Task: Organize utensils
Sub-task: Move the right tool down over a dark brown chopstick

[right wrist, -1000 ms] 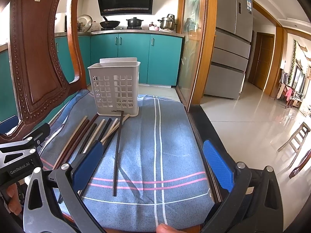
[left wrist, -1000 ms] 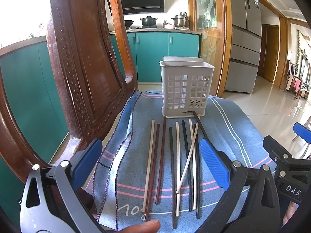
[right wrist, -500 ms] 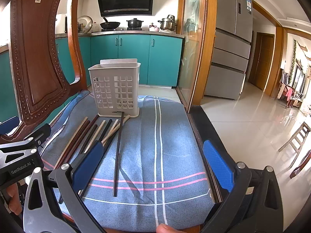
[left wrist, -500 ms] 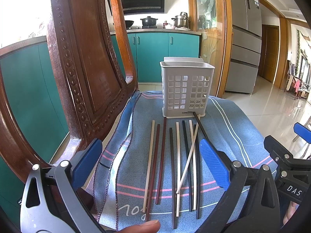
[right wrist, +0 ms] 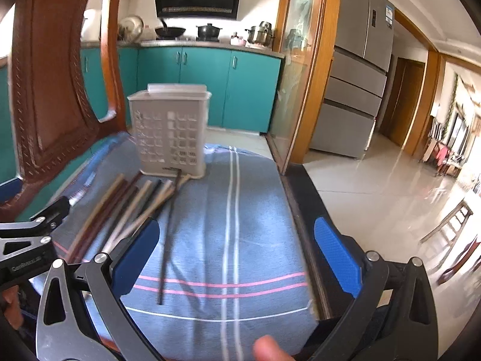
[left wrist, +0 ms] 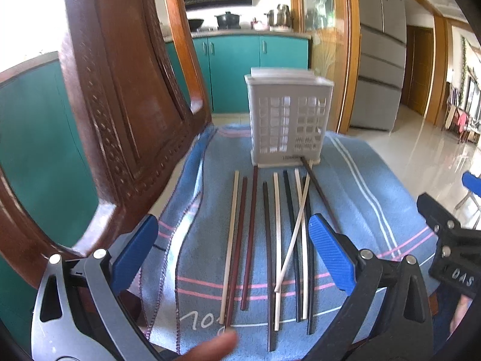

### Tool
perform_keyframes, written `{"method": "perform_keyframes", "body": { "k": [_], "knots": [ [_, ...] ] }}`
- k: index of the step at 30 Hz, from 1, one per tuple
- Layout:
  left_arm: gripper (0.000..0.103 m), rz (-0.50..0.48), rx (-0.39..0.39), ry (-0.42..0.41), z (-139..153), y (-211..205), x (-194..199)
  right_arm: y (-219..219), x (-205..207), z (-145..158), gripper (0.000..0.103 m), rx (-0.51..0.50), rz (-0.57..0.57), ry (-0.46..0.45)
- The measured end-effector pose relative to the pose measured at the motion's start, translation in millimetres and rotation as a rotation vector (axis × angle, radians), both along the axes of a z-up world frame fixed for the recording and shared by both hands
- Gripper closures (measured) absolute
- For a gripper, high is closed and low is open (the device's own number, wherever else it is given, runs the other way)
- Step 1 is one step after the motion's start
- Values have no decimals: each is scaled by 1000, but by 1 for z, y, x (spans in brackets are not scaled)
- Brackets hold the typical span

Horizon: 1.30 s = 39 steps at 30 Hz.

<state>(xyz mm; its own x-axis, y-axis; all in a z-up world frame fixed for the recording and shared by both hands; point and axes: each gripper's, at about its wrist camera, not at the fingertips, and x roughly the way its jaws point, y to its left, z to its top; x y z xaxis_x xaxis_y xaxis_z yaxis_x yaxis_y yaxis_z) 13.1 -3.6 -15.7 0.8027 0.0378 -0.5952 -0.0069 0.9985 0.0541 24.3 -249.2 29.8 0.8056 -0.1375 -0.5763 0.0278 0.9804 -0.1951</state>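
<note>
Chopsticks laid out before a white basket, both grippers empty.
The chopsticks (left wrist: 270, 240) lie side by side on the blue cloth (left wrist: 360, 180), just in front of the basket (left wrist: 288, 120); left gripper (left wrist: 231, 255) and right gripper (right wrist: 237, 249) fingers gape wide, holding nothing.

teal cabinets (right wrist: 210, 87); steel fridge (right wrist: 357, 69), glossy floor (right wrist: 375, 186), carved chair (left wrist: 120, 90)

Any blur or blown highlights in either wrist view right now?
Left wrist: mild motion blur on the white basket; chopsticks fairly crisp; window at upper left blown out. Right wrist: stronger blur, chopsticks and cloth stripes smeared; glare on the floor. Both show fisheye bending at the edges.
</note>
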Motion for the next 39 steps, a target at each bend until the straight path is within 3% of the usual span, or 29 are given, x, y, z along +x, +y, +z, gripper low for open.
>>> {"method": "perform_keyframes", "body": {
  "k": [2, 4, 8, 12, 15, 19, 22, 26, 30, 36, 39],
  "knots": [
    [3, -13, 5, 35, -6, -3, 4, -4, 10, -6, 2, 8, -8, 49],
    [3, -20, 10, 70, -13, -5, 8, -8, 22, -14, 4, 76, 29, 105],
    [3, -17, 17, 152, -30, -7, 18, -4, 49, -31, 40, 168, 66, 210],
    [13, -21, 7, 160, -34, -7, 22, 15, 85, -43, 55, 220, 115, 280],
    [25, -26, -12, 167, -36, -5, 23, 36, 111, -47, 56, 236, 160, 310],
    [43, -8, -45, 171, -39, 0, 27, 64, 139, -63, 56, 177, 206, 371],
    [44, 10, -87, 174, -39, 7, 32, 71, 154, -80, 57, 167, 199, 443],
    [51, 12, -114, 186, -42, 8, 37, 59, 158, -87, 82, 265, 224, 486],
    [61, 10, -116, 179, -40, 7, 39, 44, 153, -81, 94, 271, 236, 496],
    [62, -14, -180, 216, -26, 16, 62, -5, 148, -74, 97, 376, 217, 511],
    [65, -57, -129, 246, -24, 6, 84, -28, 149, -76, 97, 441, 202, 512]
  ]
}}
